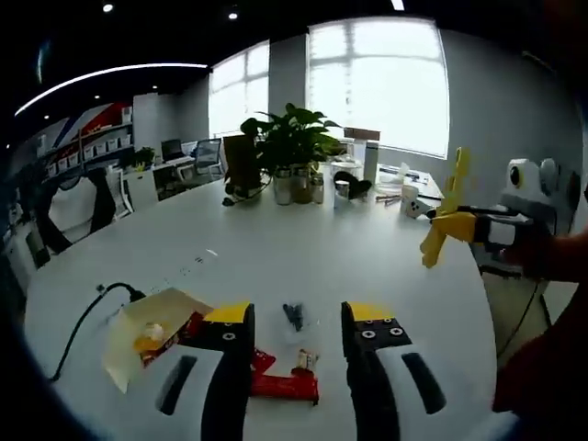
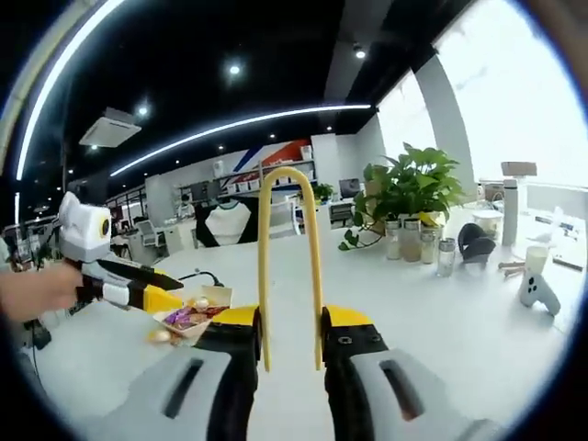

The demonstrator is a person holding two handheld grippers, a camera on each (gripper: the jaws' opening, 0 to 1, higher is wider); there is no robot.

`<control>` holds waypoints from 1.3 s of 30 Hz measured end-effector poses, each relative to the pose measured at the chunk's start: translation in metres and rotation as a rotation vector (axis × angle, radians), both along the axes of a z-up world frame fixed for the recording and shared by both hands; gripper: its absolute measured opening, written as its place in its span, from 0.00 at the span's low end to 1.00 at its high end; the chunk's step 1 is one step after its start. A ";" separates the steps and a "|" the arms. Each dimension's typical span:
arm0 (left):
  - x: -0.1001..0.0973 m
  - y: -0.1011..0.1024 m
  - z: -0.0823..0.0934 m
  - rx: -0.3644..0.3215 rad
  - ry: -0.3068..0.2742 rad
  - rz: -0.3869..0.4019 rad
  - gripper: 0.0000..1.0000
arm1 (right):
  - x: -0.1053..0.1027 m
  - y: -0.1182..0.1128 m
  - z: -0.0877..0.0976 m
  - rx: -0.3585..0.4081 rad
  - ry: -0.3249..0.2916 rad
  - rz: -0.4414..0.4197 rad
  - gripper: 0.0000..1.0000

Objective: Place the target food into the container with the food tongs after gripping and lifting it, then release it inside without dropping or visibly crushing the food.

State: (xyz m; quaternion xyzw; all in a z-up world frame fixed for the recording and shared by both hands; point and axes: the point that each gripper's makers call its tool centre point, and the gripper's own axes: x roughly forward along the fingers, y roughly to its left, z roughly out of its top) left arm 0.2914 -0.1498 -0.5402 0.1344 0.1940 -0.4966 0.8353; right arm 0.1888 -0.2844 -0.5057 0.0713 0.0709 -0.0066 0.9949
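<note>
My left gripper hangs open just above the white table. Below its jaws lie a red wrapped snack, a small candy and a small dark piece. Left of the left jaw sits a paper tray with some food in it. My right gripper is shut on yellow food tongs, whose bent end points away from the camera. In the left gripper view the right gripper holds the tongs in the air at right. The right gripper view has the left gripper over the tray.
Potted plants and several jars stand at the table's far side, with a white controller and cups nearby. A black cable runs to the tray's left. A person's hand holds the left gripper.
</note>
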 end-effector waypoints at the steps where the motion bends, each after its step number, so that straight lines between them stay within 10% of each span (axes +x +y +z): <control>1: 0.000 -0.006 -0.002 0.004 -0.006 -0.012 0.34 | -0.002 -0.001 -0.001 0.001 0.002 -0.002 0.22; 23: 0.050 -0.060 -0.119 0.198 0.145 0.100 0.42 | -0.011 -0.016 -0.003 0.069 0.008 -0.043 0.23; 39: 0.054 -0.066 -0.128 0.236 0.132 0.071 0.24 | -0.004 -0.022 -0.001 0.050 0.011 -0.049 0.23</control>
